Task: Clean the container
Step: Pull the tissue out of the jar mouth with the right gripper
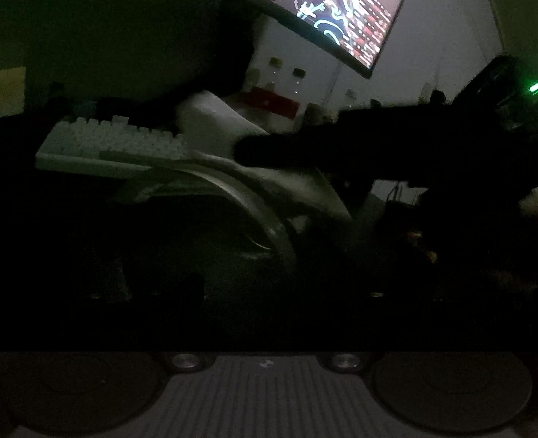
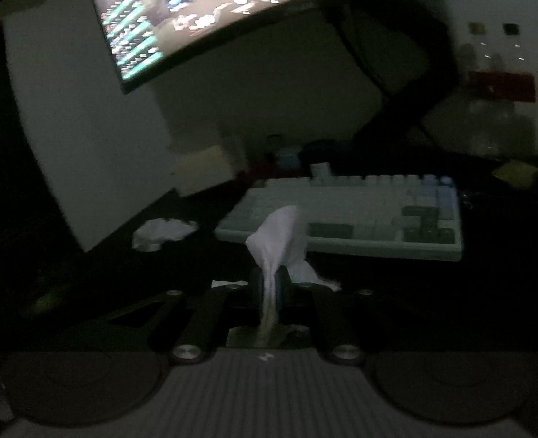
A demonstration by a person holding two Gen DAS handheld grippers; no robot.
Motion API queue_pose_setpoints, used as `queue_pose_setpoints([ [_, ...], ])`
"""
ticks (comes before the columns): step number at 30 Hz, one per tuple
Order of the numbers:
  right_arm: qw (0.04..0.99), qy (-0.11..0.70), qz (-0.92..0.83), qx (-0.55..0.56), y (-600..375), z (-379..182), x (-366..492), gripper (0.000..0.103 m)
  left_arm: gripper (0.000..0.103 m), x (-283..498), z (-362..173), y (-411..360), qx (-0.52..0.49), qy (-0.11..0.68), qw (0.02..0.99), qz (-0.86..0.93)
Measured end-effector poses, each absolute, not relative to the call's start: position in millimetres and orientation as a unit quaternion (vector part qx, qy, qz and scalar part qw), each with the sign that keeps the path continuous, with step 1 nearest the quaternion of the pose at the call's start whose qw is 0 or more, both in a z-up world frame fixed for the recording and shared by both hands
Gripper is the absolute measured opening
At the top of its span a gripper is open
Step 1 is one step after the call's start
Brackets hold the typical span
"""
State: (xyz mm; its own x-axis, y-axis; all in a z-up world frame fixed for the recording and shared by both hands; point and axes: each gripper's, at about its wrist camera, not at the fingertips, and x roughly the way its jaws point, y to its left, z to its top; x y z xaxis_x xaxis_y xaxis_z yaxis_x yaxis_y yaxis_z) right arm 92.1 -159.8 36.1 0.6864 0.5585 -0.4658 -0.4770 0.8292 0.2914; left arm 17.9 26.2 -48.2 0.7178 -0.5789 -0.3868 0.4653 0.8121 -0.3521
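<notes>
Room: a dim desk is sitting under a glowing monitor (image 2: 203, 18); the white keyboard (image 2: 356, 215) is serving as landmark.
Container: a curved metal rim (image 1: 254, 211), nearer the camera than the keyboard, is lying mostly in shadow.
Right gripper (image 2: 270, 284): its jaws are pinching a white tissue (image 2: 279, 233), in front of the keyboard.
Left gripper: the fingers are lost in darkness; openness cannot be told.
Risk: an unheld container is likely sliding toward the keyboard under wiping; the tissue may be tearing loose.
</notes>
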Motion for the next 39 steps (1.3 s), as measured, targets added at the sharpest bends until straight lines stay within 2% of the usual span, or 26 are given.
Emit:
queue_pose_setpoints([
  [8, 0.885, 0.261, 0.381, 0.059, -136.6, 37.9, 68.5, 0.009, 0.078, 21.6, -43.6, 25.3, -0.109, 0.25, 0.922, -0.274],
  [15, 0.929, 0.248, 0.269, 0.055, -152.2, 31.9, 78.6, 0.009, 0.088, 17.9, -41.1, 28.8, -0.094, 0.251, 0.923, -0.276],
  [22, 0.894, 0.216, 0.391, 0.027, -131.9, 35.3, 38.7, 0.009, 0.09, 20.2, -43.0, 25.7, -0.088, 0.25, 0.925, -0.272],
  [31, 0.934, 0.274, 0.216, 0.07, -196.3, 10.9, 96.6, 0.009, 0.089, 23.2, -43.7, 24.4, -0.082, 0.248, 0.934, -0.242],
  [33, 0.937, 0.267, 0.208, 0.083, -208.7, 13.5, 91.5, 0.009, 0.084, 26.9, -41.1, 25.1, -0.085, 0.251, 0.936, -0.231],
  [34, 0.939, 0.263, 0.205, 0.089, -214.9, 14.8, 88.9, 0.009, 0.07, 27.9, -39.0, 25.1, -0.084, 0.252, 0.937, -0.225],
  [35, 0.94, 0.259, 0.201, 0.096, -221.0, 16.1, 86.3, 0.009, 0.052, 28.2, -36.7, 25.0, -0.081, 0.253, 0.939, -0.22],
  [36, 0.941, 0.256, 0.197, 0.102, -227.2, 17.4, 83.8, 0.009, 0.039, 29.5, -34.8, 25.5, -0.079, 0.254, 0.939, -0.217],
  [37, 0.941, 0.253, 0.197, 0.107, -232.0, 18.9, 81.1, 0.009, 0.013, 32.0, -33.7, 26.7, -0.079, 0.258, 0.938, -0.217],
  [39, 0.938, 0.253, 0.21, 0.107, -231.9, 20.9, 75.4, 0.009, 0.011, 36.2, -32.4, 29.3, -0.093, 0.257, 0.936, -0.221],
])
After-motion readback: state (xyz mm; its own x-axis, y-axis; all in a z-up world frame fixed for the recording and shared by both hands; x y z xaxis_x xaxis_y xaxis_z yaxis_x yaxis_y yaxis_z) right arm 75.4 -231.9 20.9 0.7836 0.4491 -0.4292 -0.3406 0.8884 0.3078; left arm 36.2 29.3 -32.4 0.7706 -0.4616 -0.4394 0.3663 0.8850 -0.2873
